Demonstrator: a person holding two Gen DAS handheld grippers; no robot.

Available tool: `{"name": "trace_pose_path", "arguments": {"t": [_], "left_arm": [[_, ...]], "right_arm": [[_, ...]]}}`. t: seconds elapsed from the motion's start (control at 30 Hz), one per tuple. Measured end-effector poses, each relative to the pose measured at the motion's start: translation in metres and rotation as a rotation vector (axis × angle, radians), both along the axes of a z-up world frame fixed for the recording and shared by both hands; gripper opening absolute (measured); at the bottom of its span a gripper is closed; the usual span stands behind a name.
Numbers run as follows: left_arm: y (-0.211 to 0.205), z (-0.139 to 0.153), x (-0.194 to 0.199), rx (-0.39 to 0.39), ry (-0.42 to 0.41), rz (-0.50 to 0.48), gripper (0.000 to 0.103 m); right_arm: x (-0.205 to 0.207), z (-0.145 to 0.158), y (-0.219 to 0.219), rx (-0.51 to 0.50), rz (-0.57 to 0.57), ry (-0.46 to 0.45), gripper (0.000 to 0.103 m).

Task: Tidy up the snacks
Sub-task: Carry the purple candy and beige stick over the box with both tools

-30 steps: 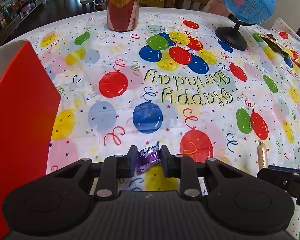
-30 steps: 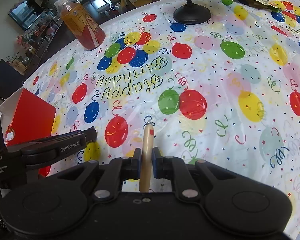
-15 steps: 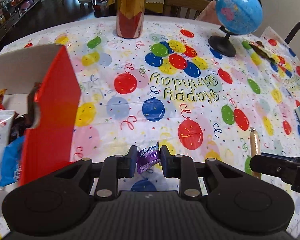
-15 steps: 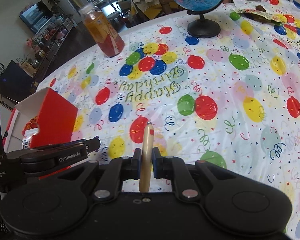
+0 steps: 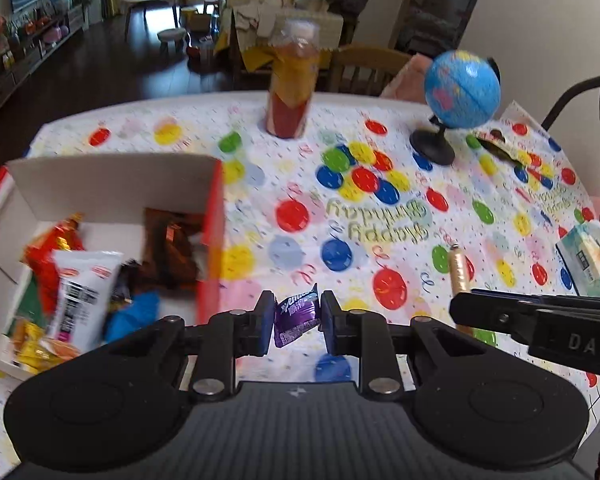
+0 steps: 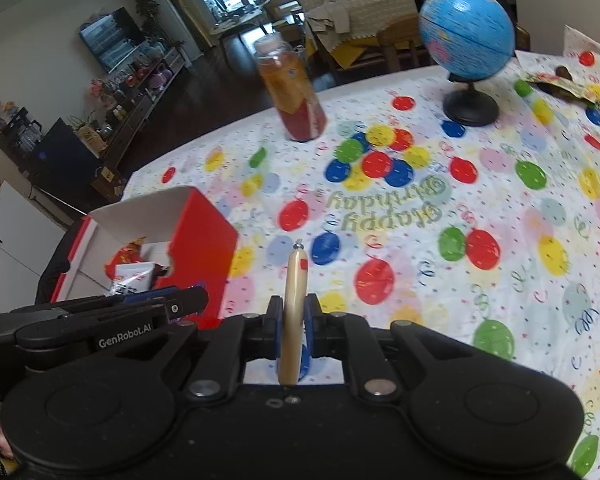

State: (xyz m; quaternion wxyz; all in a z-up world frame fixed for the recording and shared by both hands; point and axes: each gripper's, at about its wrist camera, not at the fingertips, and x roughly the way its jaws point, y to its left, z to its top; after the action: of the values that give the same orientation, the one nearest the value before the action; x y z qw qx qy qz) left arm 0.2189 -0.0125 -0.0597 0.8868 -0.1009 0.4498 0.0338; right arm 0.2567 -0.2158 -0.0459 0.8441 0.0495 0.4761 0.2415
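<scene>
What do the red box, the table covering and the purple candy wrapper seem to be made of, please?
Red box: probably cardboard, seen in its thin folded walls, white and matte inside. Table covering: likely thin plastic sheet, smooth with a printed balloon pattern. Purple candy wrapper: glossy plastic film or foil, crinkled with shiny highlights.

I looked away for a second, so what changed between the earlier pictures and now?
Both tools rose: the table looks farther away, and the red box now shows its snacks. The left tool kept the purple candy; the right tool kept the sausage stick. Bottle and globe stayed put.
</scene>
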Motion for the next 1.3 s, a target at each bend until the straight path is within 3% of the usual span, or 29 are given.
{"name": "trace_pose_path", "arguments": {"t": [0.37,0.67,1.0,1.3], "left_arm": [[0.073,0.019,-0.024,0.017,-0.045,0.071,0.024],[0.14,0.02,-0.037,0.033,-0.042,0.136,0.024],[0.2,-0.007,-0.035,0.047,0.024,0.195,0.024],[0.222,-0.045,-0.026,0.057,0.108,0.197,0.024]], "right_arm": [[-0.015,0.017,0.079,0.017,0.081,-0.043,0.009],[-0.02,0.007,0.143,0.01,0.114,-0.028,0.009],[-0.011,-0.022,0.194,-0.015,0.111,0.017,0.01],[-0.006,-0.054,0.224,-0.04,0.118,0.07,0.01]]}}
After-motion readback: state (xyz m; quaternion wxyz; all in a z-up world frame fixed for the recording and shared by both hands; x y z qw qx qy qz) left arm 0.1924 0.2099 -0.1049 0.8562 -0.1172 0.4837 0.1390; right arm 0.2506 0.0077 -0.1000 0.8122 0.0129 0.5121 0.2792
